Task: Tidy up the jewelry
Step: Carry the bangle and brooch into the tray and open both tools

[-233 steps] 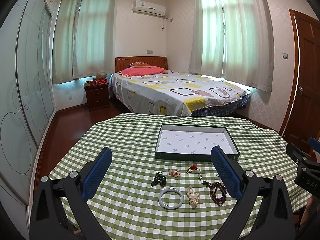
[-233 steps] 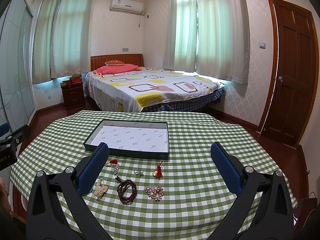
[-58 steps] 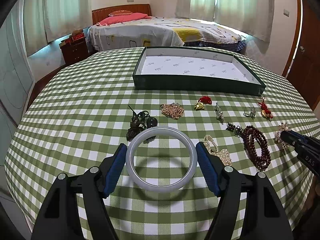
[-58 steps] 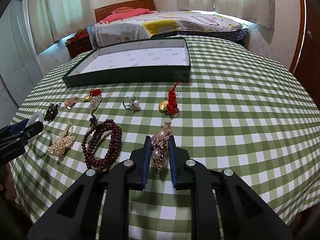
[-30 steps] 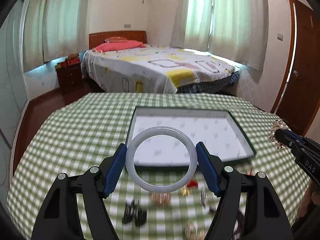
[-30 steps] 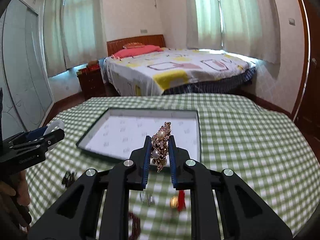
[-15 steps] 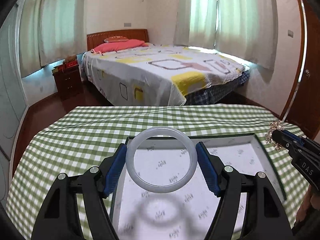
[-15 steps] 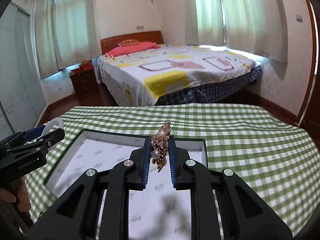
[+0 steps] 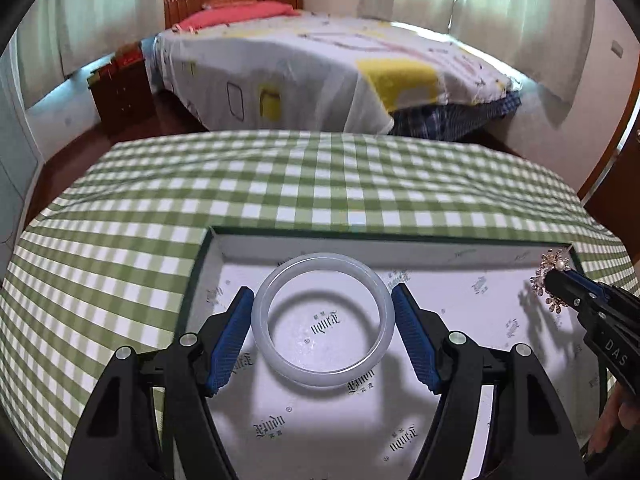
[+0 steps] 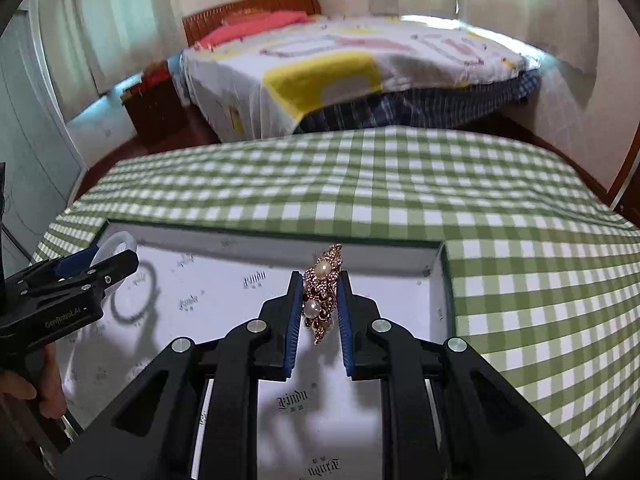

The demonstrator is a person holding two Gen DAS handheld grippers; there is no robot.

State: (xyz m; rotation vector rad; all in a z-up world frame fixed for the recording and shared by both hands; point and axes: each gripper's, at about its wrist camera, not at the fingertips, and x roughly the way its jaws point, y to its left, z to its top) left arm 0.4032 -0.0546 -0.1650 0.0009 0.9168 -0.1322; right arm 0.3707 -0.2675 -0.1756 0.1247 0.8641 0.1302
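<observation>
My left gripper (image 9: 322, 300) is shut on a pale jade bangle (image 9: 262, 322), held flat above the white printed floor of the dark green tray (image 9: 400, 250); the bangle's shadow falls on the lining. My right gripper (image 10: 319, 278) is shut on a gold pearl brooch (image 10: 320, 300) over the tray's right half (image 10: 436, 276). In the left wrist view the right gripper (image 9: 554, 280) comes in from the right edge with the brooch (image 9: 554, 266). Seen from the right wrist, the left gripper (image 10: 116, 254) holds the bangle (image 10: 116, 240) at the far left.
The tray sits on a table under a green checked cloth (image 9: 160, 200). A hand (image 10: 36, 392) grips the left tool's handle. Past the table's far edge are a bed (image 9: 320, 60), a bedside cabinet (image 9: 120, 88) and a brown door (image 9: 616, 184).
Both grippers have moved forward and down over the tray, each keeping its piece. The loose jewelry in front of the tray has dropped out of view and the tray floor fills the lower frame.
</observation>
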